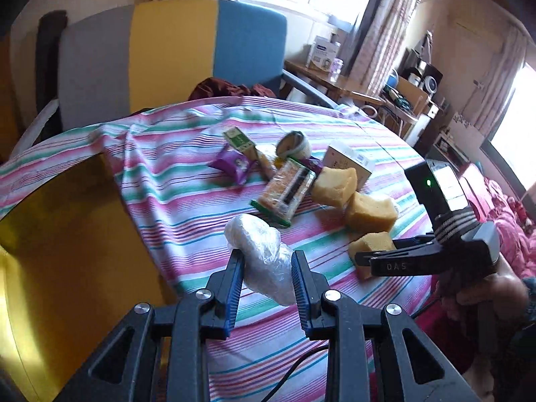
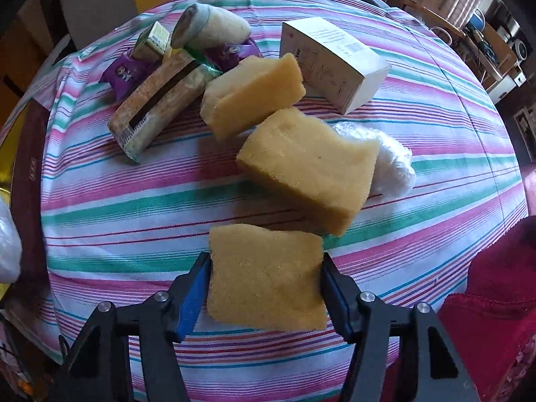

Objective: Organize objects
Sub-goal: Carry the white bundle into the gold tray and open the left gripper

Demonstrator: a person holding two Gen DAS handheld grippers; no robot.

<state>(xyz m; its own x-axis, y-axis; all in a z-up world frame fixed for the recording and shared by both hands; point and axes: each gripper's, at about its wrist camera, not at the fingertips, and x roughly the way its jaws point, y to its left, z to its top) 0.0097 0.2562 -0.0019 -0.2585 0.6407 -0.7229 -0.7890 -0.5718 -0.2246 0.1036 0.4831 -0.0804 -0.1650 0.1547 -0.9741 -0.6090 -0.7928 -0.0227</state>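
My left gripper (image 1: 266, 258) is shut on a clear plastic-wrapped white bundle (image 1: 261, 251), held above the striped tablecloth (image 1: 174, 207). My right gripper (image 2: 266, 263) is shut on a yellow sponge (image 2: 266, 288); the same gripper and sponge (image 1: 370, 246) show at the right of the left wrist view. Two more yellow sponges (image 2: 308, 167) (image 2: 251, 93) lie in a row beyond it. A second white plastic bundle (image 2: 392, 160) lies behind the middle sponge. Further back lie a cracker pack (image 2: 157, 100), purple snack packets (image 2: 124, 73), a rolled cloth (image 2: 211, 30) and a white box (image 2: 335, 60).
The table's yellow top (image 1: 67, 251) is bare at the left, past the cloth's edge. A grey, yellow and blue chair back (image 1: 174, 53) stands behind the table. Red bedding (image 2: 495, 294) lies at the right. Shelves and desks with clutter (image 1: 418, 93) fill the far right.
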